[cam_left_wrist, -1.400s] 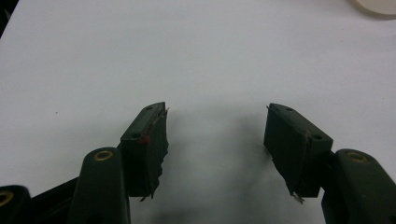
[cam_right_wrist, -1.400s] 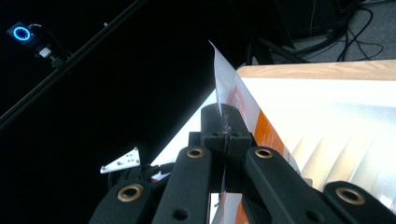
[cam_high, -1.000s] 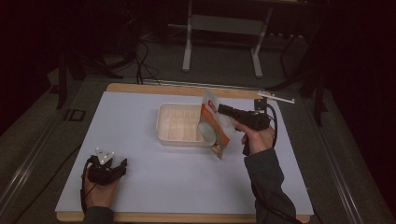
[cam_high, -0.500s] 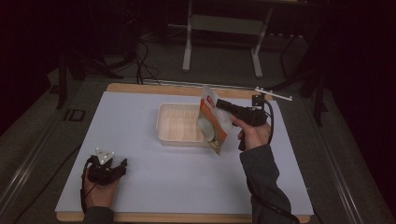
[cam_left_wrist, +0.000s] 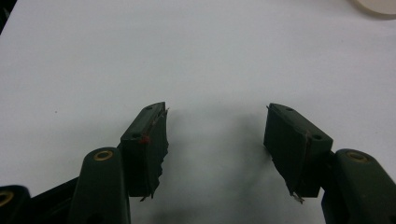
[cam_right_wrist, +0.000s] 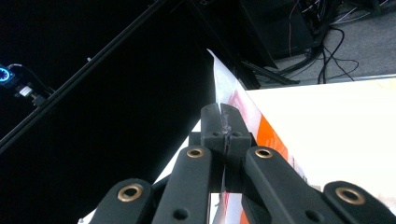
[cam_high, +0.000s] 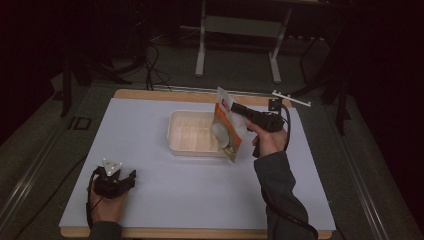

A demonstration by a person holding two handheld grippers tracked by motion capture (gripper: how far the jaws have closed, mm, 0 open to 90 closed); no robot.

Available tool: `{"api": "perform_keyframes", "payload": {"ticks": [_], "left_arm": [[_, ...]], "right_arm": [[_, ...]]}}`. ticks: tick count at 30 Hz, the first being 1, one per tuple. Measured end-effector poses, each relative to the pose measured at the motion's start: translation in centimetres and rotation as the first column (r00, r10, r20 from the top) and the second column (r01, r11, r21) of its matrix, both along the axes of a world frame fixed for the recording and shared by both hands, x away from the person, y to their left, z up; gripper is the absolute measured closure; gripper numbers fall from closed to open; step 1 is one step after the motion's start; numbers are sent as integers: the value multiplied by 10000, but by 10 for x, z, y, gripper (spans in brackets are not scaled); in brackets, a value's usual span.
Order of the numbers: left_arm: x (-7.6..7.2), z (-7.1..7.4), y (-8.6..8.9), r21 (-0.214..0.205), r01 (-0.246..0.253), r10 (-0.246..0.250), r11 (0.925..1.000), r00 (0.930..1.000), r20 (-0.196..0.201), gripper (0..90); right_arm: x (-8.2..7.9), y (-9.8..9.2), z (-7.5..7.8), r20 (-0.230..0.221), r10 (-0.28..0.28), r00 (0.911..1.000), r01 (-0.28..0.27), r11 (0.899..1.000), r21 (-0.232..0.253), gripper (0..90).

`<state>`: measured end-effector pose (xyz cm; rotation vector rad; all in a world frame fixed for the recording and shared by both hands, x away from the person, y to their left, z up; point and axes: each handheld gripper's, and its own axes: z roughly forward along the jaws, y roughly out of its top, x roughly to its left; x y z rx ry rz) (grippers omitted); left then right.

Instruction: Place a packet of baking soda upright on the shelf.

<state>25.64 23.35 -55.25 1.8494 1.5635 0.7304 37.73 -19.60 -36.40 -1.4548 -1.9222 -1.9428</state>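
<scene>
Orange-and-white plastic snack pouch (cam_high: 227, 127): pinched by right gripper (cam_high: 241, 111), hanging above shallow cream plastic tray (cam_high: 192, 132). Left gripper (cam_high: 116, 180) released, empty. Advice: keep pinch firm; lower squarely inside tray.

No text, brand, number or sign can be read. A red patch is seen near the top of the orange and white packet (cam_high: 227, 127) — a label perhaps, but too small and blurred for any letters to be made out.
</scene>
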Motion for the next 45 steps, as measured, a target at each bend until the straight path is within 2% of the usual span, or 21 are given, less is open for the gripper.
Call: {"api": "perform_keyframes", "payload": {"ticks": [13,25,35,45], "left_arm": [[0,0,0,-13,-5,5,10000,10000,7,393],[0,0,0,-14,10,-10,10000,10000,-4,392],[0,0,0,-17,26,-26,10000,10000,-12,392],[0,0,0,-49,35,-35,10000,10000,-9,391]], "right_arm": [[7,1,-2,3,-445,9990,445,9989,135,900],[13,-2,7,193,-936,9954,933,9955,161,900],[19,-5,6,278,-1592,9869,1590,9872,91,900],[26,-6,-2,149,-1876,9821,1873,9821,195,900]]}}
